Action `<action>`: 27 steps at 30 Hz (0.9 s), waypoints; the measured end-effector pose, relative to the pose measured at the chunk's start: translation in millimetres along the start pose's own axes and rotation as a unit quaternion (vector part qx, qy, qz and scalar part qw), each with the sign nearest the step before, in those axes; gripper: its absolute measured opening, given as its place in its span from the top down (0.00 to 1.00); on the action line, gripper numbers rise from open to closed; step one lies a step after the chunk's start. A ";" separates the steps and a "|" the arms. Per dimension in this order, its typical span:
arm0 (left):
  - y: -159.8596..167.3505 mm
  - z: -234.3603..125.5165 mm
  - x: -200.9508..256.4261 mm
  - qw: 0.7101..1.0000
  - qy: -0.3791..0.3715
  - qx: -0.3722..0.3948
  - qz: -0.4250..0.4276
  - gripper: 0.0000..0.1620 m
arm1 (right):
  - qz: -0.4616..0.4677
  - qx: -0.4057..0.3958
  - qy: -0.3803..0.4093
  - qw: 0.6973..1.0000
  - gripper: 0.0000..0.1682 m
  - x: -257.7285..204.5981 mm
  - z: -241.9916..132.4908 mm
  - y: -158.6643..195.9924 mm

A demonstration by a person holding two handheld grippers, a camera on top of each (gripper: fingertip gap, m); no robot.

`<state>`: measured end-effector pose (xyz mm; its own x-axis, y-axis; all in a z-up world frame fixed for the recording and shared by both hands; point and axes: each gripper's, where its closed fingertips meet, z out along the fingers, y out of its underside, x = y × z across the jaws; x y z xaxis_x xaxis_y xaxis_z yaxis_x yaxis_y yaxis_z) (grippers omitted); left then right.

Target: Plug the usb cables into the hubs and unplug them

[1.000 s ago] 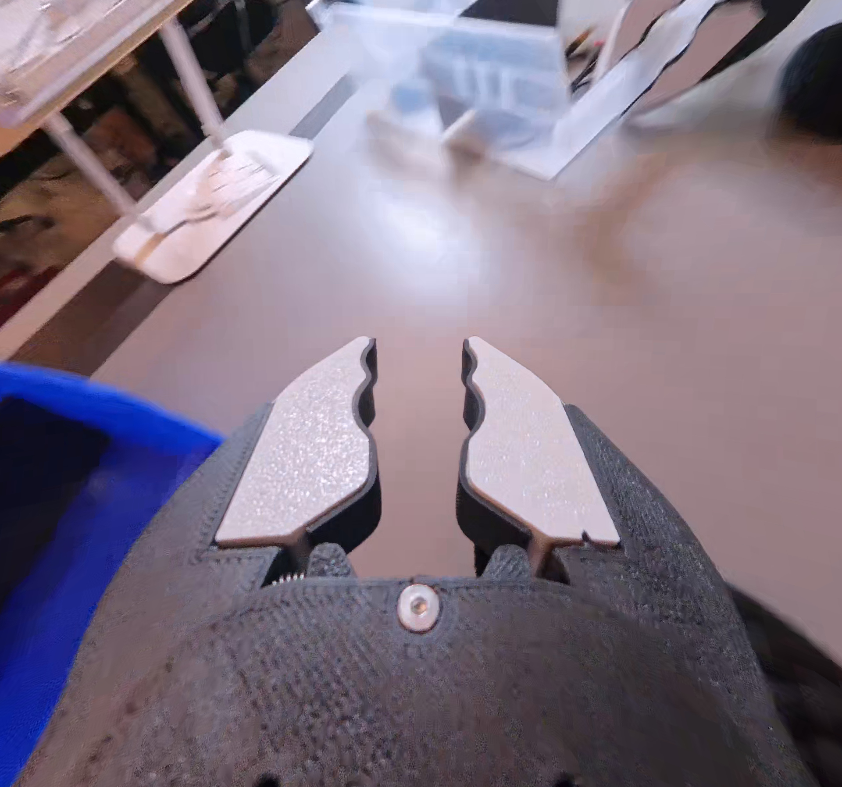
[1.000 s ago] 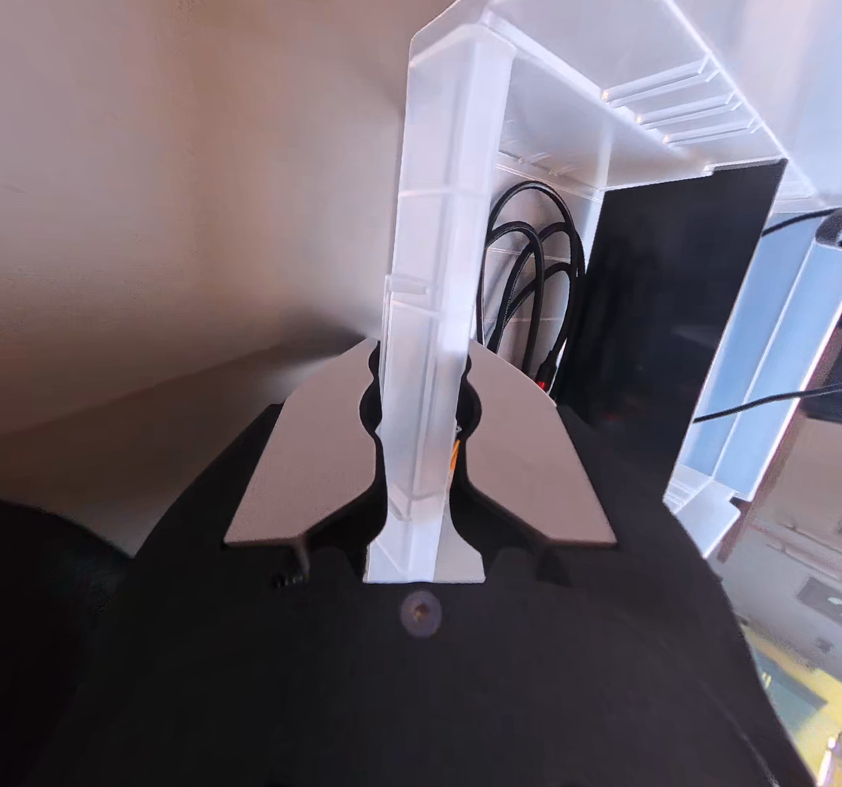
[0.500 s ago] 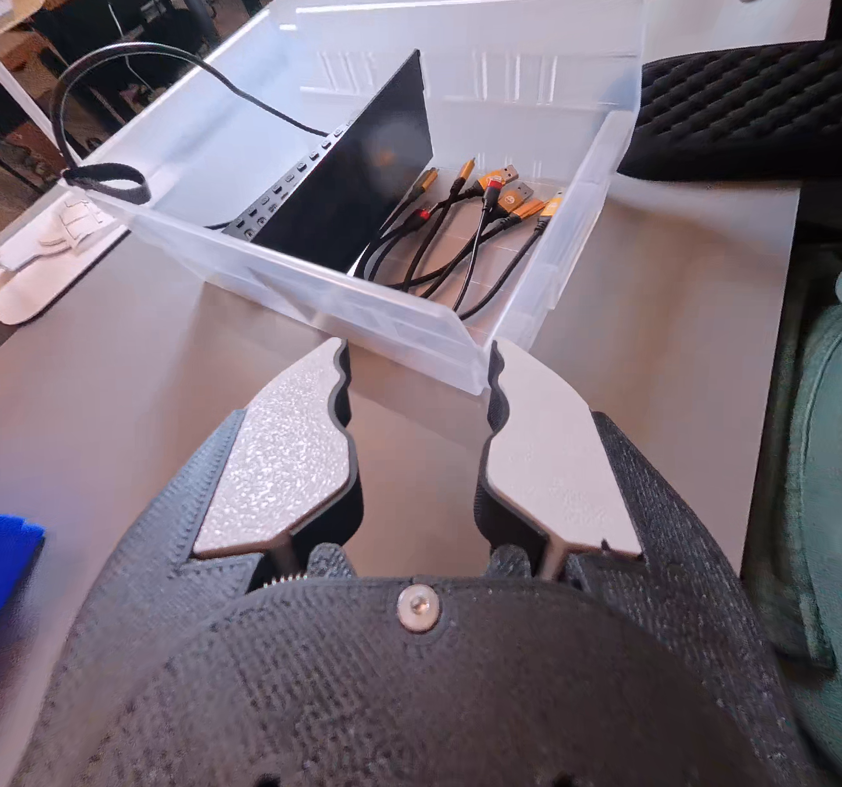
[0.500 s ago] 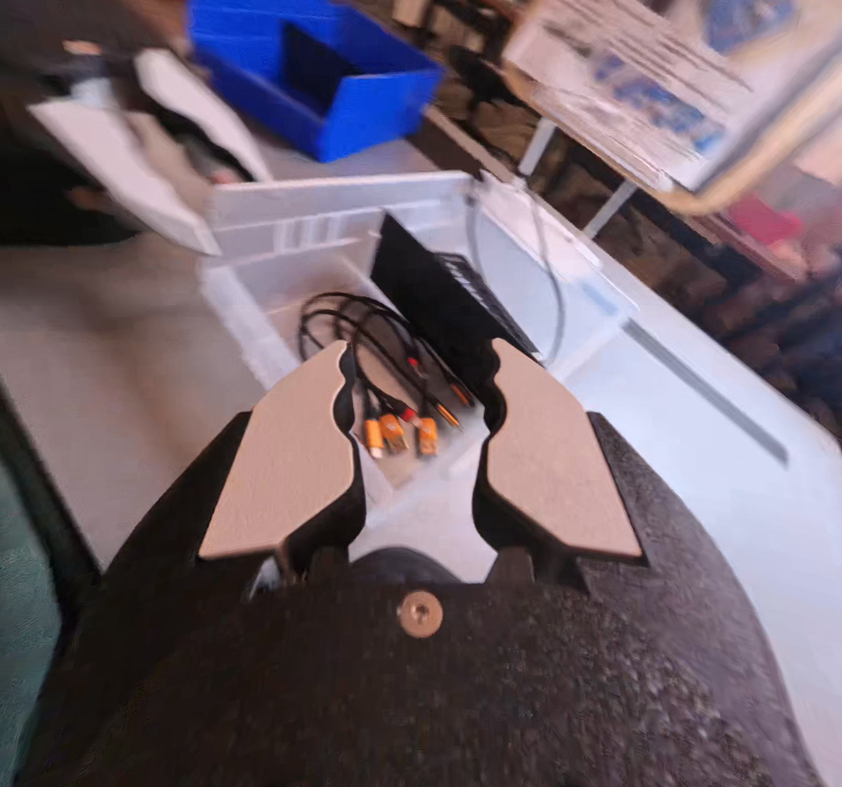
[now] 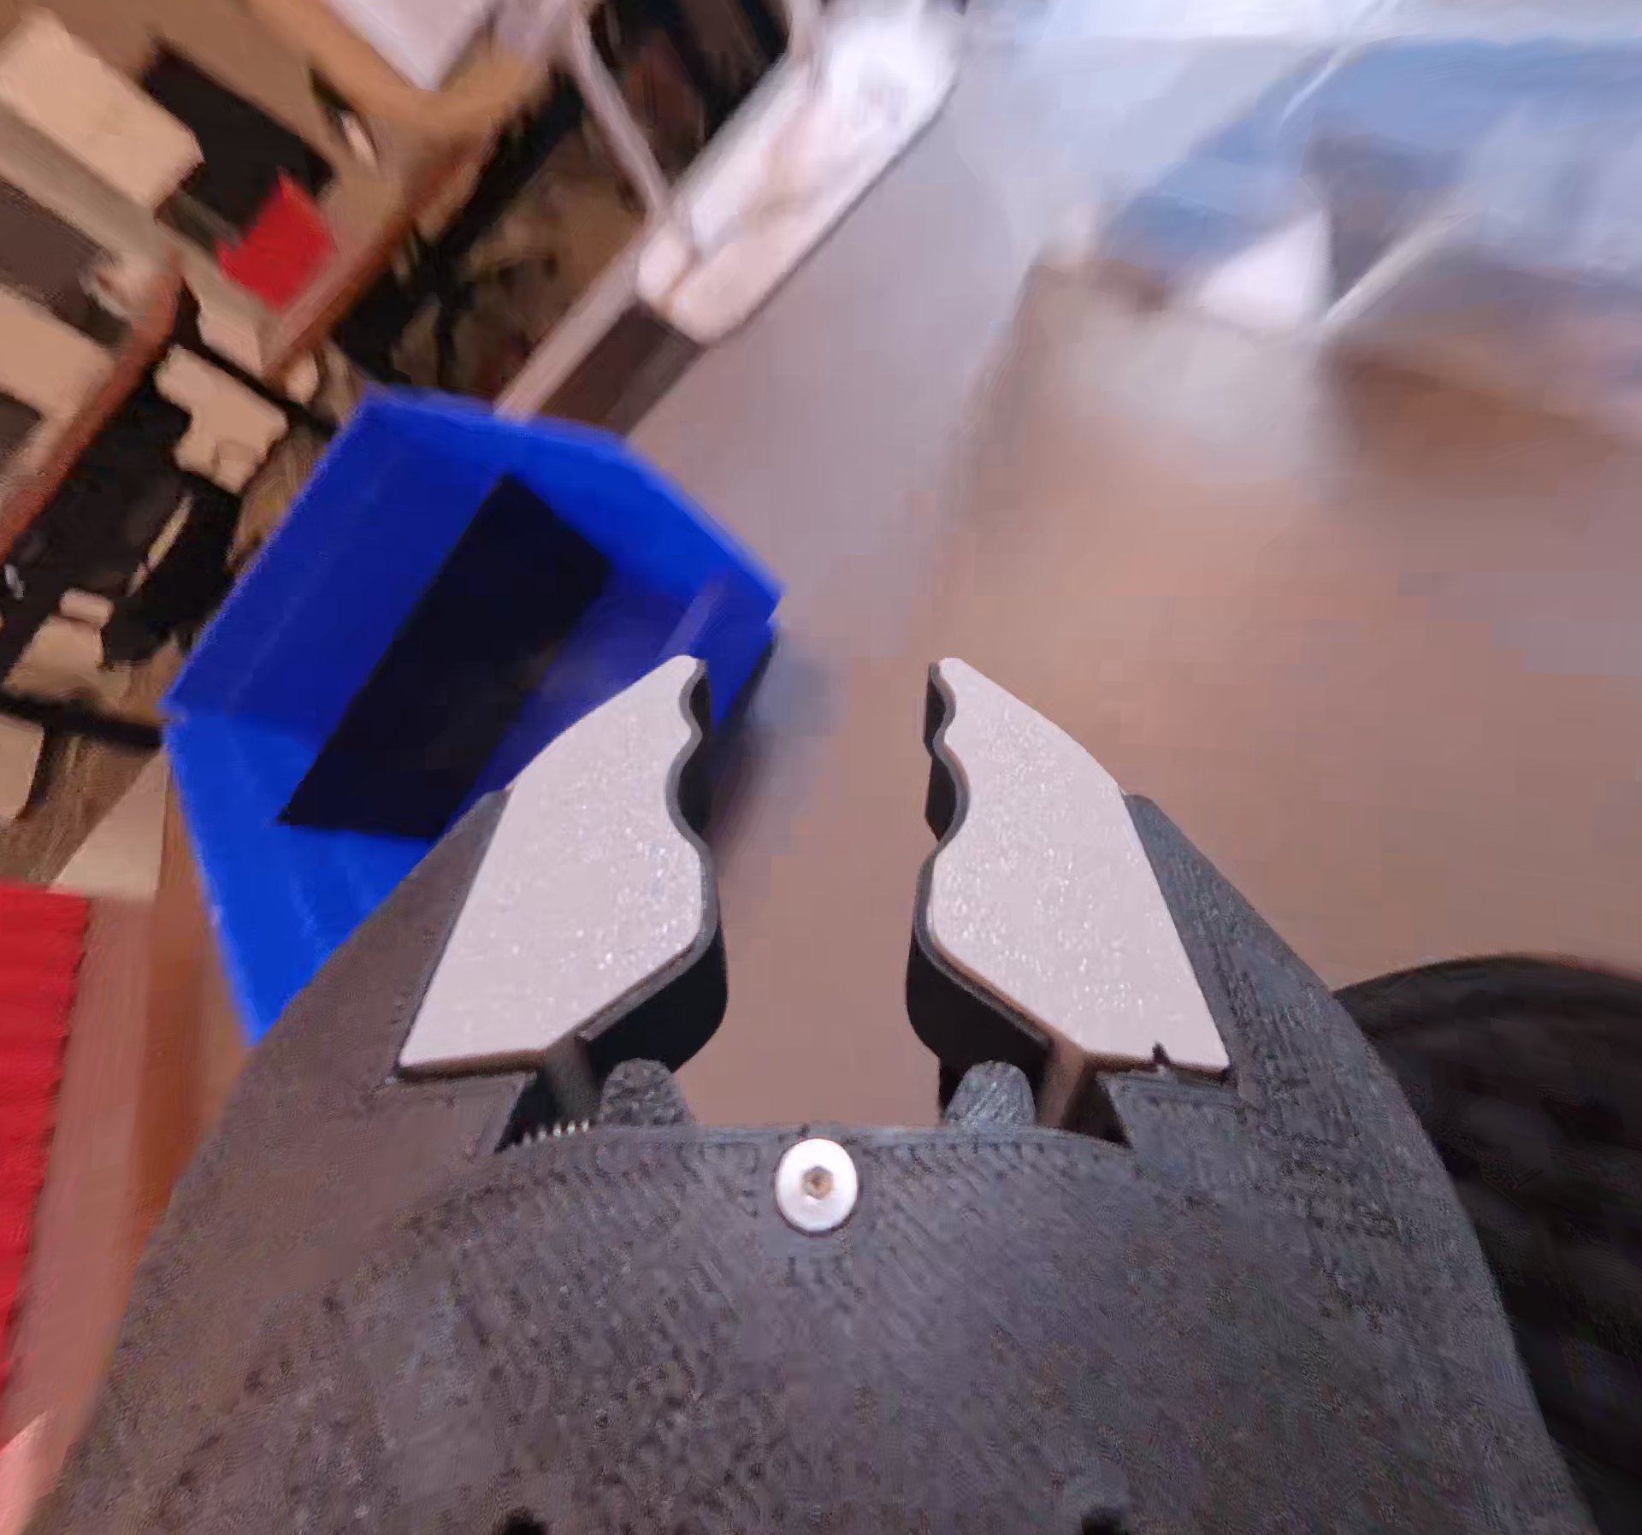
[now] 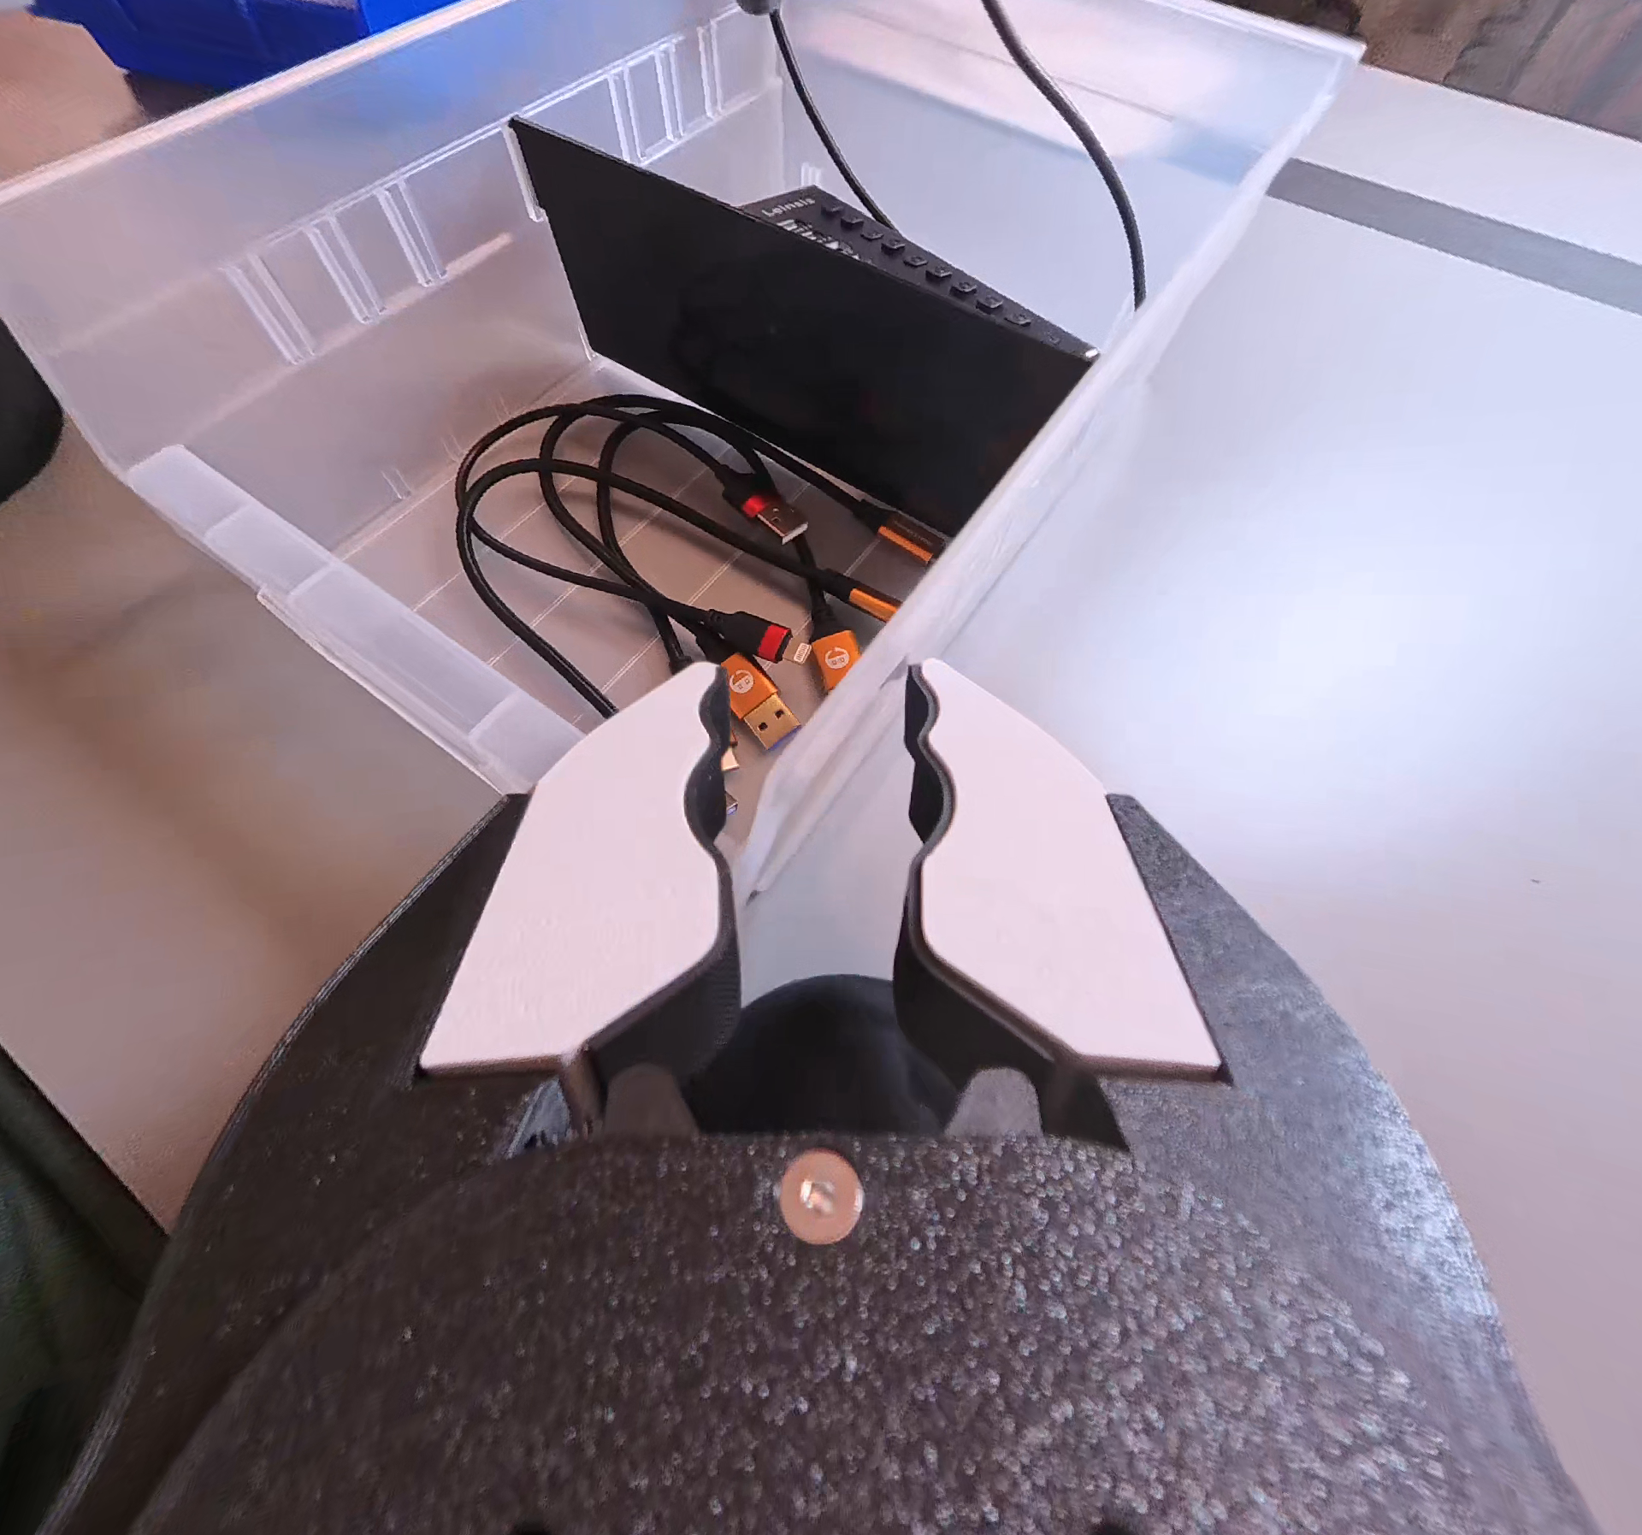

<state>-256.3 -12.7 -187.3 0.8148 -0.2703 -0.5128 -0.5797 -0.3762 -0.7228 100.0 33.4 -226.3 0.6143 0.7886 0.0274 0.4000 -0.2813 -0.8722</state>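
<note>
A clear plastic bin (image 6: 293, 577) stands on the table. Inside it, several black USB cables (image 6: 569, 551) with orange and red plugs (image 6: 755, 693) lie loose on the floor. A black panel (image 6: 800, 373) stands across the bin, and behind it is a black hub (image 6: 933, 275) with a row of ports. The hub's cord (image 6: 1075, 124) runs up over the far wall. My right gripper (image 6: 813, 684) is open and empty, with the bin's near right wall between its fingers. My left gripper (image 5: 817, 684) is open and empty above the brown table.
A blue bin (image 5: 462, 675) stands just left of my left gripper and also shows in the right wrist view (image 6: 222, 9). The left wrist view is blurred; the clear bin (image 5: 1333, 115) is far right. A red thing (image 5: 35, 1048) is at the left edge.
My right gripper let go of the bin wall, opened, and now sits astride the bin's near right wall. My left gripper swung left, from facing the clear bin to the blue bin.
</note>
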 end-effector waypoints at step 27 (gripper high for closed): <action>-37.3 151.3 78.1 0.956 0.085 -0.138 0.244 0.81 | 0.048 -0.011 0.070 0.996 0.98 80.1 -125.7 30.0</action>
<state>-170.7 114.3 -270.6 0.4481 -0.6048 -0.6583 -0.8886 -0.3821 -0.2539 246.7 19.4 -189.0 0.7387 0.6739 0.0132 0.3490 -0.3657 -0.8628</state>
